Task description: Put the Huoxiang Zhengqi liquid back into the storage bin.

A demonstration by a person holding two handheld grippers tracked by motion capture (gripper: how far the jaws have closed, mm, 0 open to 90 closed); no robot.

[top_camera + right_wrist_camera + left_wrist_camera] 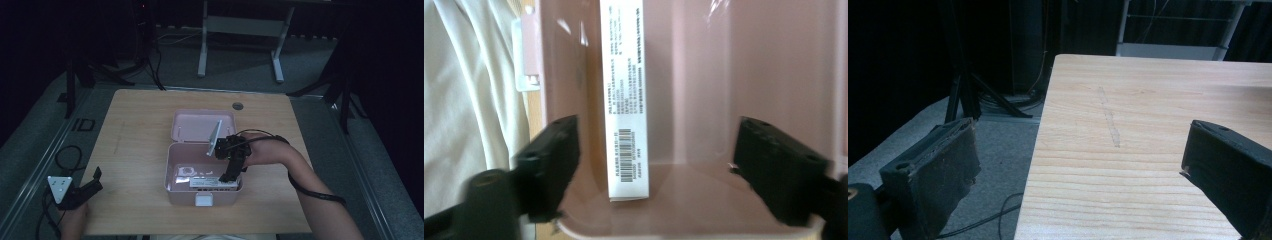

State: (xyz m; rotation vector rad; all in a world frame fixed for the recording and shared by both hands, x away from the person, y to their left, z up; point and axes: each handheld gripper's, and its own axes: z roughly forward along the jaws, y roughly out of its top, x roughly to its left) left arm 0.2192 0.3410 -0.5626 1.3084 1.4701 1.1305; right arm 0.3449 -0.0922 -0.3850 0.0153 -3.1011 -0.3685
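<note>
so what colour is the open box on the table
Pale pink box, with a white latch on its front; it shows best in the high view.

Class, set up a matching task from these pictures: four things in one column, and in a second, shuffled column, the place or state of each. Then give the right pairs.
Things
1. pink box
2. white carton
3. left gripper
4. right gripper

Places or states
A. at the table's near left corner, jaws open with nothing between them
B. lying inside the box along its front wall, printed label and barcode facing up
C. reaching down into the box, jaws open
D. mid-table, lid swung open toward the far side

Pairs: 1-D, 2-B, 3-A, 4-C
</note>
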